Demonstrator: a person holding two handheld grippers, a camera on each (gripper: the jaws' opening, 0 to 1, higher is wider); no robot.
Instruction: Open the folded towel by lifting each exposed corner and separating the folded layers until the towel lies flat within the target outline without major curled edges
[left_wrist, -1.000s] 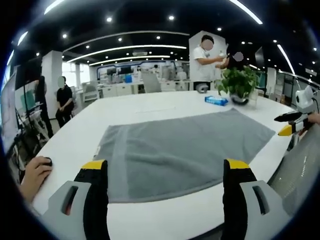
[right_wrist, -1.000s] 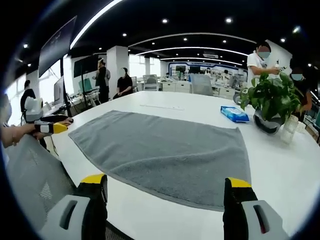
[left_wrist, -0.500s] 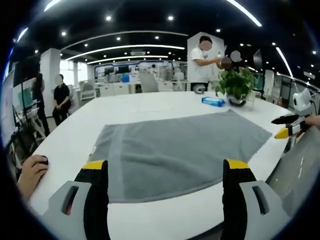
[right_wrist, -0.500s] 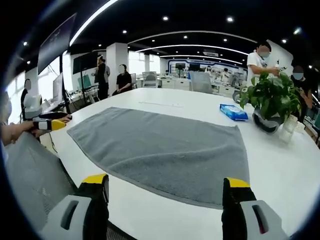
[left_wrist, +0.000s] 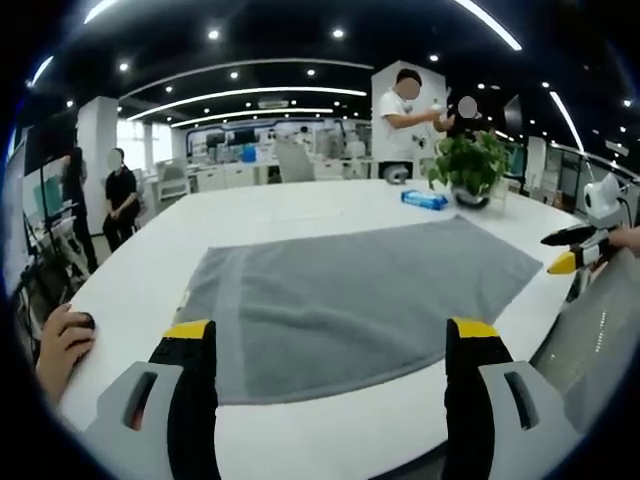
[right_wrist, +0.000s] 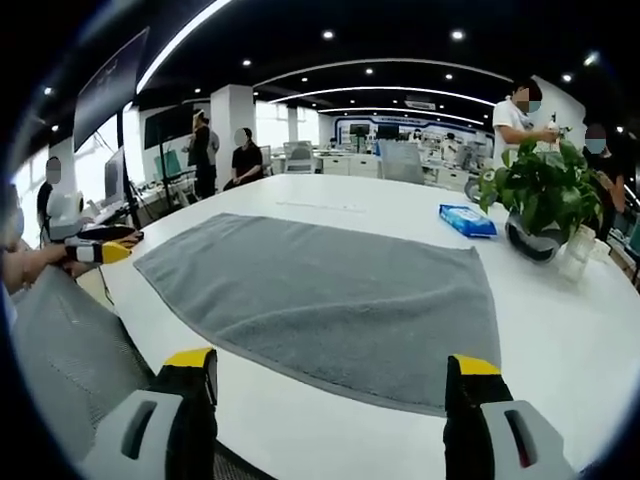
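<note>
A grey towel (left_wrist: 350, 300) lies spread flat on the white table (left_wrist: 270, 205), its edges smooth; the right gripper view has the same towel (right_wrist: 320, 300) from the other side. My left gripper (left_wrist: 330, 335) hovers open at the near edge, above the towel's front hem, holding nothing. My right gripper (right_wrist: 330, 370) is open too, off the table's edge with the towel's hem ahead of it. The right gripper (left_wrist: 575, 250) appears at the right edge of the left gripper view, and the left gripper (right_wrist: 95, 248) shows at the left of the right gripper view.
A potted plant (right_wrist: 540, 205) and a blue packet (right_wrist: 468, 221) stand on the table beyond the towel. A grey mesh chair back (right_wrist: 60, 350) is close by. A hand (left_wrist: 62, 345) rests on a mouse at the table's left. Several people stand in the office behind.
Both views have drifted slightly with the hands. The towel stays flat and neither gripper has taken hold of anything.
</note>
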